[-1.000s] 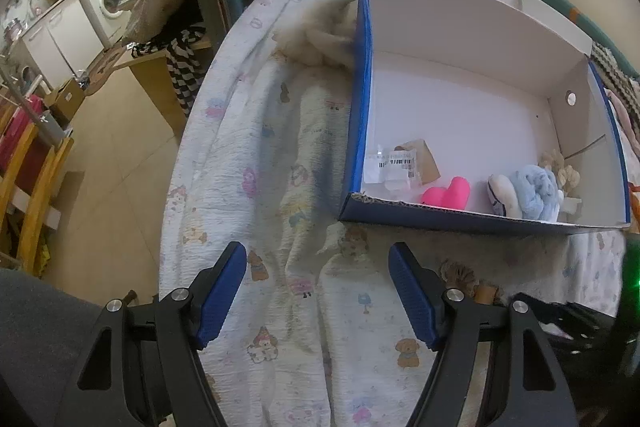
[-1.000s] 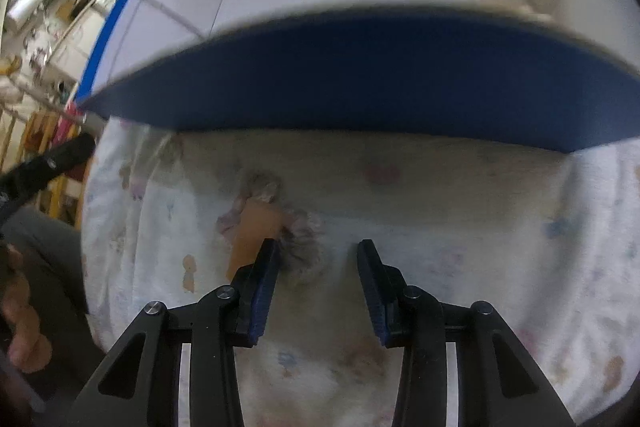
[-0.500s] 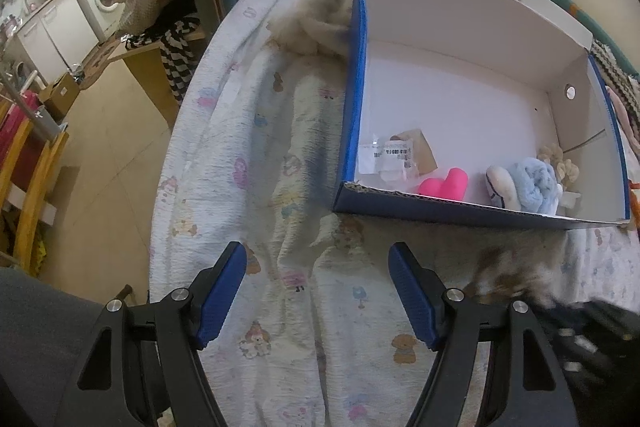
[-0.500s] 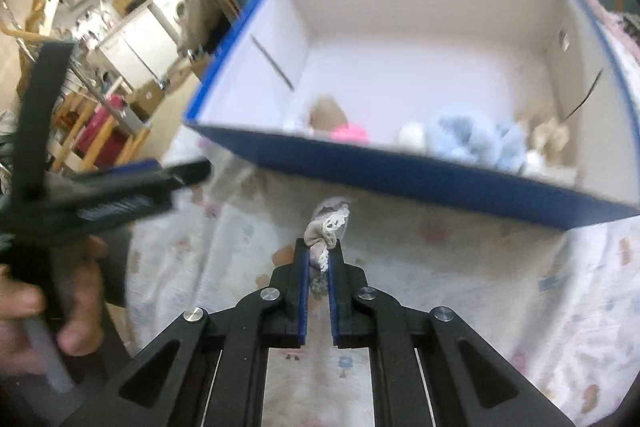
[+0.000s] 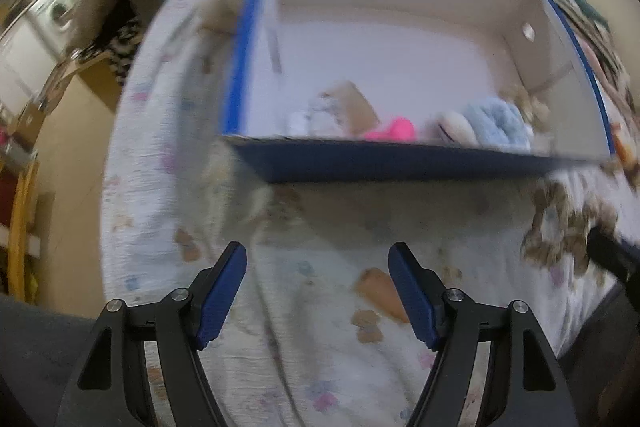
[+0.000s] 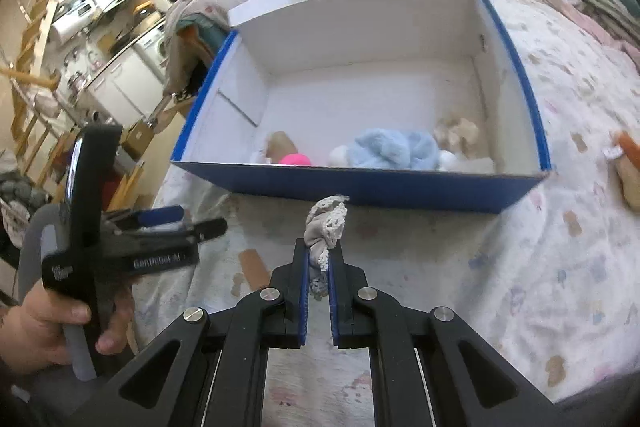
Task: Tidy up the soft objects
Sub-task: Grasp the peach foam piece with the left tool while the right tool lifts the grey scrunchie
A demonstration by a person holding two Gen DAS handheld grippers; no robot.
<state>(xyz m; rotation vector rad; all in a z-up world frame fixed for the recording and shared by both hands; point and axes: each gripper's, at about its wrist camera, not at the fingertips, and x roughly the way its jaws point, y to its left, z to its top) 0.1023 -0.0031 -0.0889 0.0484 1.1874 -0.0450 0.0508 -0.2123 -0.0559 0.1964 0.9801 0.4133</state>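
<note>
Right tool (image 6: pixel 319 259) is pressed together on a crumpled grey cloth with a lace edge (image 6: pixel 326 227); the cloth is held clear of the bed, just in front of the near blue wall of the box (image 6: pixel 360 187); left tool (image 5: pixel 316 291) is spread, with nothing seen between its blue ribbed pads; it is gripped by a hand (image 6: pixel 44 327) in the right view. The box is rectangular card, white inside, set on a quilted printed bed cover (image 6: pixel 560 267); a fluffy pale-blue plush (image 6: pixel 396 149), a rounded pink item (image 6: pixel 295 159) and a tan fuzzy item (image 6: pixel 456 133) are lodged along its near wall.
</note>
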